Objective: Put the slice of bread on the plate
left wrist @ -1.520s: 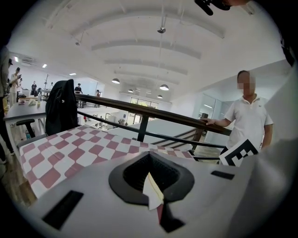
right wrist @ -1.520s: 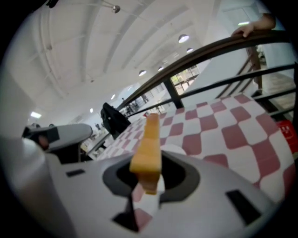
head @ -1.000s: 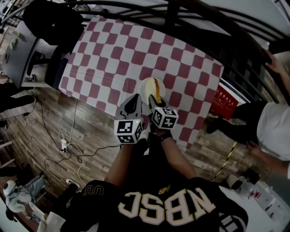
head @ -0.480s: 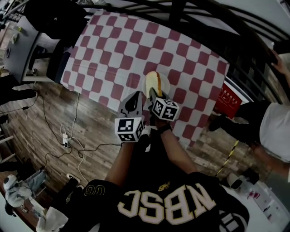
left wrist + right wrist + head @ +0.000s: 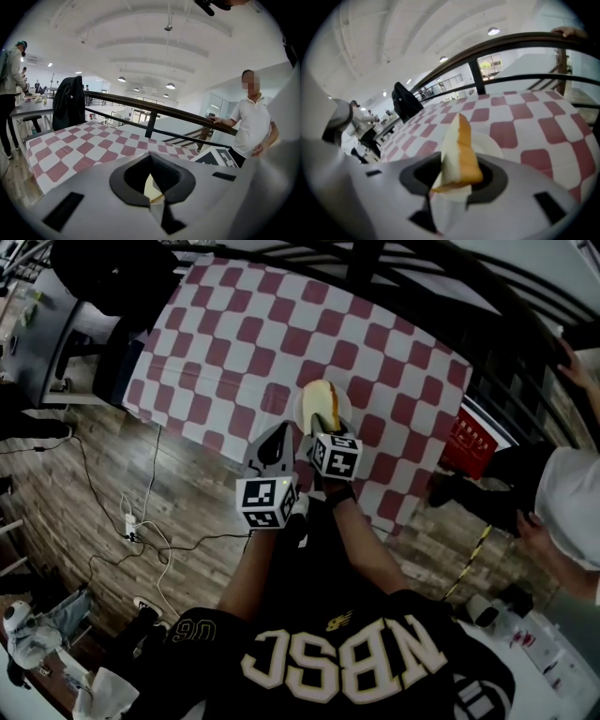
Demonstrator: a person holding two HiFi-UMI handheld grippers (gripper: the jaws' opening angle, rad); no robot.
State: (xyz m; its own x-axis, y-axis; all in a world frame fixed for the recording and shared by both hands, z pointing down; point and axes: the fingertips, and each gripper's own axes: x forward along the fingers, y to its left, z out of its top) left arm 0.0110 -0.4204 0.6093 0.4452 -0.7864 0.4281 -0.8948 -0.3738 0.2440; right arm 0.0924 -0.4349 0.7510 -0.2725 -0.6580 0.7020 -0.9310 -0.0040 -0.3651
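Right gripper [image 5: 454,183]: jaws opening. The slice of bread [image 5: 458,152] stands on edge between them, pads apparently clear of it, over the plate [image 5: 488,143] (white, on the checked tablecloth [image 5: 520,126]).
Handling: widen slowly, let the slice tip flat, then withdraw straight.
Left gripper [image 5: 151,180]: closed, empty, alongside.

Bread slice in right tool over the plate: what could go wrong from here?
1. The bread slice stands on edge in the right tool, whose jaws are opening; it may topple past the plate rim onto the cloth.
2. It could cling to one pad and lift away on withdrawal.
3. The plate sits near the cloth's edge with the left tool close; a bump could shift it.
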